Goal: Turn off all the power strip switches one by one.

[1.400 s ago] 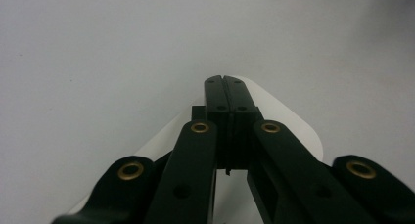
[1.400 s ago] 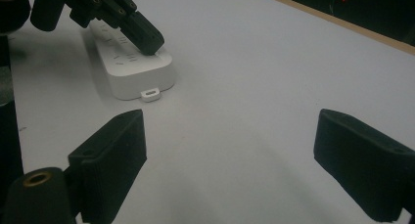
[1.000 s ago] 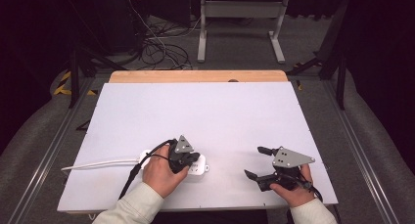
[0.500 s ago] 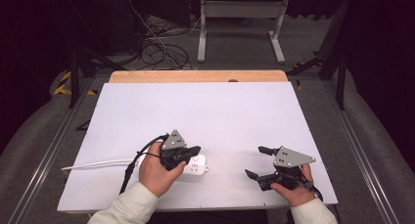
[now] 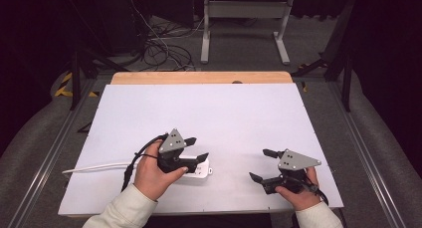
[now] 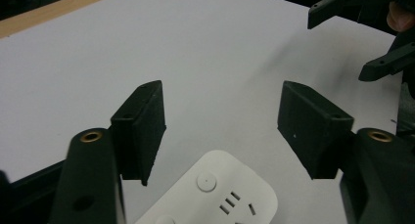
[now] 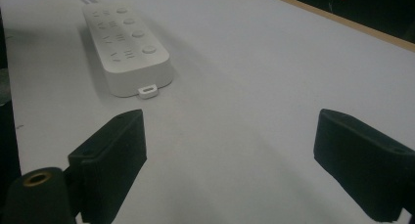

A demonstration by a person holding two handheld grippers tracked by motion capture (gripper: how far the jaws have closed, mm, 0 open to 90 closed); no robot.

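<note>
Left hand-held gripper (image 5: 197, 149), jaws just opening, hovers above white power strip (image 5: 201, 169); nothing between.

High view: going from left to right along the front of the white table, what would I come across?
White cord → left gripper, jaws just opened, hanging over the power strip → bare white table → right gripper, jaws open.

The person wore cream long sleeves (image 5: 124, 208) with ribbed cuffs. Each hand carried a black two-jaw left gripper (image 5: 195, 149) and right gripper (image 5: 262, 165) topped by a grey three-cornered plate with small dark holes. The jaws were thick black blocks, with brass-coloured rings at their bases. A black cable (image 5: 133, 161) trailed from the left one.
</note>
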